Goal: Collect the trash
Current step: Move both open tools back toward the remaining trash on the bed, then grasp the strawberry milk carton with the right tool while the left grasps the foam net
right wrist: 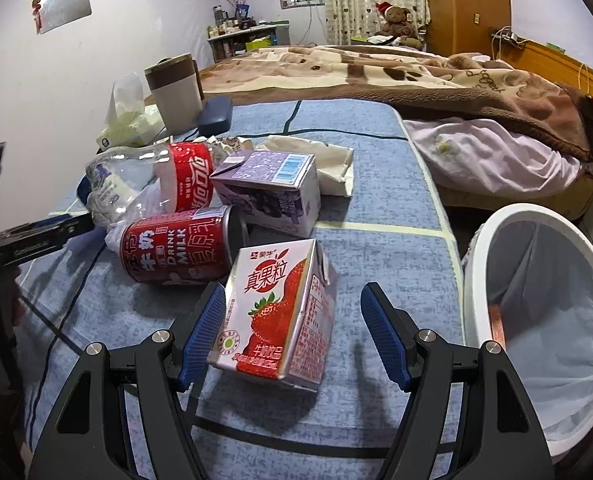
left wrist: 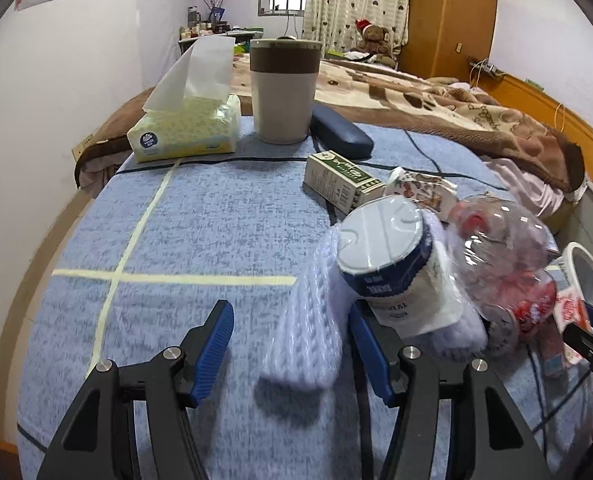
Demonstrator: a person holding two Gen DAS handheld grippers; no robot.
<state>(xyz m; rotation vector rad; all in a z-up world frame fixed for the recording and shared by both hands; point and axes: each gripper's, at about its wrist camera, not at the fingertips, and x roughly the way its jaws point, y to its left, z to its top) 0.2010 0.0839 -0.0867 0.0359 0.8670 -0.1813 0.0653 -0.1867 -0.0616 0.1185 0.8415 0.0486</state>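
Note:
In the right wrist view my right gripper (right wrist: 292,332) is open around a strawberry milk carton (right wrist: 276,312) that lies on the blue cloth, its left pad touching or almost touching the carton. Behind the carton lie a red milk can (right wrist: 176,248), a crushed cola bottle (right wrist: 156,180), a purple carton (right wrist: 272,192) and a crumpled white wrapper (right wrist: 316,160). In the left wrist view my left gripper (left wrist: 292,344) is open with a sheet of bubble wrap (left wrist: 308,328) between its fingers. Beside it are a white cup with a blue band (left wrist: 388,256), the bottle (left wrist: 504,248) and a green carton (left wrist: 344,180).
A white bin (right wrist: 472,280) lined with a bag stands at the table's right edge. At the far end are a tissue pack (left wrist: 184,132), a tall mug (left wrist: 284,88) and a dark glasses case (left wrist: 340,132). A bed with a brown blanket (right wrist: 416,76) lies beyond.

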